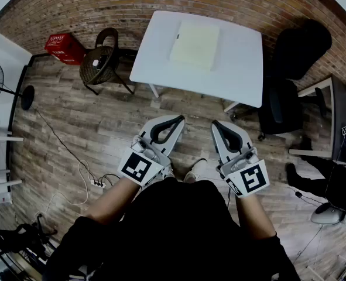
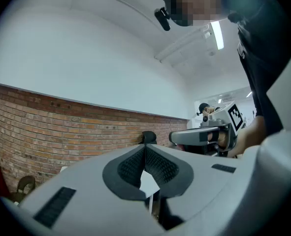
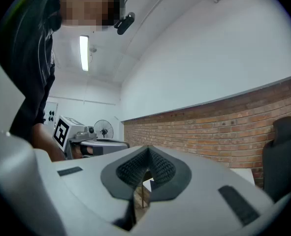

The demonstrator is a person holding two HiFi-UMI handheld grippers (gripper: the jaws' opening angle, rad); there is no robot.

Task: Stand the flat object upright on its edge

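A pale yellow flat pad [image 1: 195,43] lies flat on the white table [image 1: 237,69] at the top of the head view. My left gripper [image 1: 179,119] is held level well short of the table, shut with nothing in it. Beside it, my right gripper [image 1: 215,123] is also level, shut and empty. In the left gripper view my left gripper [image 2: 145,147] has its tips together, with my right gripper's body [image 2: 204,134] to the right. In the right gripper view my right gripper [image 3: 148,148] is shut the same way, and my left gripper's body [image 3: 93,144] shows at the left.
A black office chair [image 1: 290,81] stands right of the table, a wicker chair [image 1: 102,63] and a red crate [image 1: 64,47] to its left. A fan [image 1: 0,86] and floor cables [image 1: 79,168] lie at the left. A brick wall [image 2: 61,132] runs behind.
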